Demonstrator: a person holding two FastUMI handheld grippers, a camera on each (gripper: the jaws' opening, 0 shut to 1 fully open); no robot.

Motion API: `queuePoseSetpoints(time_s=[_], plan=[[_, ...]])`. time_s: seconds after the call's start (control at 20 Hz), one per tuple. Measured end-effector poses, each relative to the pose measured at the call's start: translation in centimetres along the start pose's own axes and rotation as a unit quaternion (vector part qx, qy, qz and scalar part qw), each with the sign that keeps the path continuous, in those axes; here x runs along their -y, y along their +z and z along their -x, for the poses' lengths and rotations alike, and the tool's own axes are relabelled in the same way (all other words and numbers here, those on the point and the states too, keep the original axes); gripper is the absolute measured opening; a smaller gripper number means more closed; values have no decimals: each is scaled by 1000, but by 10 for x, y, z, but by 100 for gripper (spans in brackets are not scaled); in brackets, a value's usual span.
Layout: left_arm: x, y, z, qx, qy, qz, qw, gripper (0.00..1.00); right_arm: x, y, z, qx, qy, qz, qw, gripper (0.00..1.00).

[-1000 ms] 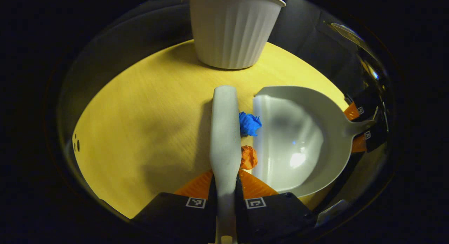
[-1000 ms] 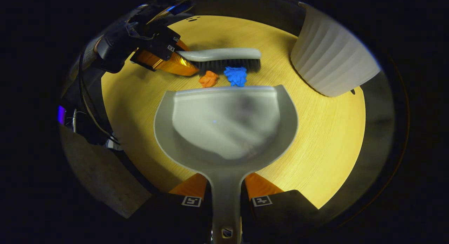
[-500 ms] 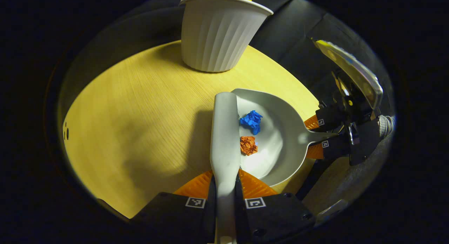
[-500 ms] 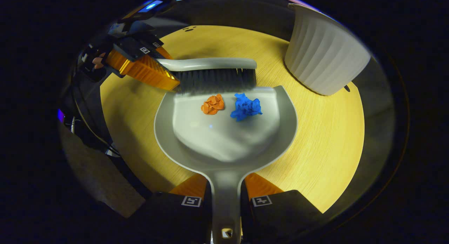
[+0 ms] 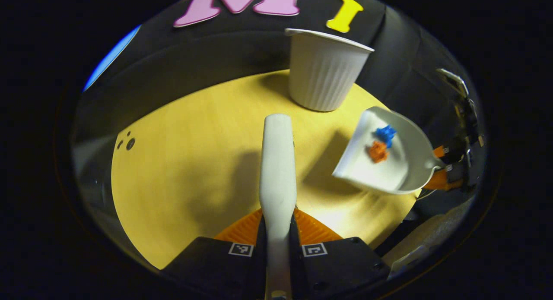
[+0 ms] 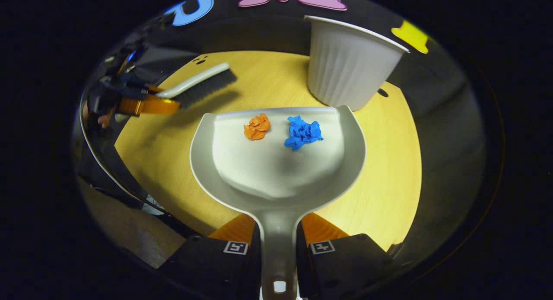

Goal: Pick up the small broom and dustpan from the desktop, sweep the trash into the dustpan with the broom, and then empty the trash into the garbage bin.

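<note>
My left gripper (image 5: 276,224) is shut on the handle of the small white broom (image 5: 276,170), which points forward above the yellow table (image 5: 181,162). In the right gripper view the broom (image 6: 198,82) hangs at the far left, its dark bristles down. My right gripper (image 6: 278,233) is shut on the handle of the grey dustpan (image 6: 276,170). An orange paper ball (image 6: 256,126) and a blue paper ball (image 6: 303,132) lie in the pan near its front lip. The dustpan (image 5: 389,157) is raised off the table, below and right of the white ribbed bin (image 5: 324,69).
The bin (image 6: 350,62) stands at the table's far edge, just beyond the dustpan's lip. A hand (image 6: 101,118) holds the left gripper at the far left. A few small dark holes (image 5: 127,142) mark the table's left side. The floor (image 6: 129,231) lies beneath the table's near edge.
The broom swept both paper balls into the dustpan, then drew back to the left. The dustpan has lifted off the table with the balls in it and come nearer the bin.
</note>
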State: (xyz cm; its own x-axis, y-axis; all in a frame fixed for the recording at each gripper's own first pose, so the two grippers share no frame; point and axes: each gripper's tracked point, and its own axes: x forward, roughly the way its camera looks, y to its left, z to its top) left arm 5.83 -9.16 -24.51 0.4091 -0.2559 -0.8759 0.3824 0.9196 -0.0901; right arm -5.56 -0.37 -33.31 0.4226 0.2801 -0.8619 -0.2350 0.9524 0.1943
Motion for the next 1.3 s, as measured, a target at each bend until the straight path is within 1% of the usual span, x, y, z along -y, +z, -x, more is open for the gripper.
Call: queuePoseSetpoints(time_s=[0.1, 0.25, 0.3, 0.35, 0.45, 0.55, 0.6, 0.65, 0.75, 0.85, 0.9, 0.95, 1.0, 1.1, 1.15, 1.2, 1.25, 1.3], plan=[[-21, -15, -14, -8, 11, 20, 1000, 25, 4, 20, 19, 17, -16, -31, 999, 37], [-43, -47, -17, -16, 14, 25, 999, 27, 13, 56, 46, 55, -32, -86, 994, 37], [-48, -54, -17, -20, 13, 26, 999, 27, 21, 64, 53, 62, -43, -94, 993, 41], [-49, -63, -16, -23, 10, 28, 999, 27, 28, 70, 59, 64, -55, -97, 992, 37], [-57, -76, -15, -26, 7, 31, 999, 27, 43, 85, 73, 67, -84, -96, 990, 37], [-63, -85, -13, -24, 4, 35, 999, 27, 62, 113, 85, 77, -94, -103, 987, 37], [-66, -88, -13, -25, 1, 37, 999, 27, 73, 126, 85, 80, -100, -109, 986, 41], [-70, -92, -13, -26, -1, 37, 999, 27, 87, 137, 86, 80, -113, -108, 984, 37], [-73, -97, -14, -30, -2, 35, 999, 27, 119, 156, 89, 63, -153, -81, 983, 37], [-78, -102, -13, -32, 0, 31, 999, 27, 138, 174, 88, 41, -182, -45, 981, 37], [-79, -102, -12, -31, 1, 31, 999, 27, 145, 184, 85, 28, -191, -31, 981, 37], [-80, -104, -12, -30, -1, 32, 999, 28, 151, 194, 82, 18, -198, -16, 980, 42], [-80, -105, -12, -30, -3, 34, 999, 27, 155, 202, 79, 5, -204, 0, 979, 37], [-83, -109, -11, -35, -5, 36, 999, 25, 162, 215, 73, -24, -212, 31, 976, 37], [-84, -112, -11, -36, -4, 37, 999, 27, 164, 220, 71, -44, -215, 51, 974, 37], [-84, -112, -11, -36, -3, 40, 999, 27, 167, 226, 69, -63, -219, 72, 971, 42], [-85, -113, -11, -35, -3, 41, 999, 28, 170, 230, 70, -83, -223, 93, 967, 32], [-87, -112, -11, -35, -3, 41, 999, 27, 175, 234, 68, -104, -226, 111, 962, 37]])
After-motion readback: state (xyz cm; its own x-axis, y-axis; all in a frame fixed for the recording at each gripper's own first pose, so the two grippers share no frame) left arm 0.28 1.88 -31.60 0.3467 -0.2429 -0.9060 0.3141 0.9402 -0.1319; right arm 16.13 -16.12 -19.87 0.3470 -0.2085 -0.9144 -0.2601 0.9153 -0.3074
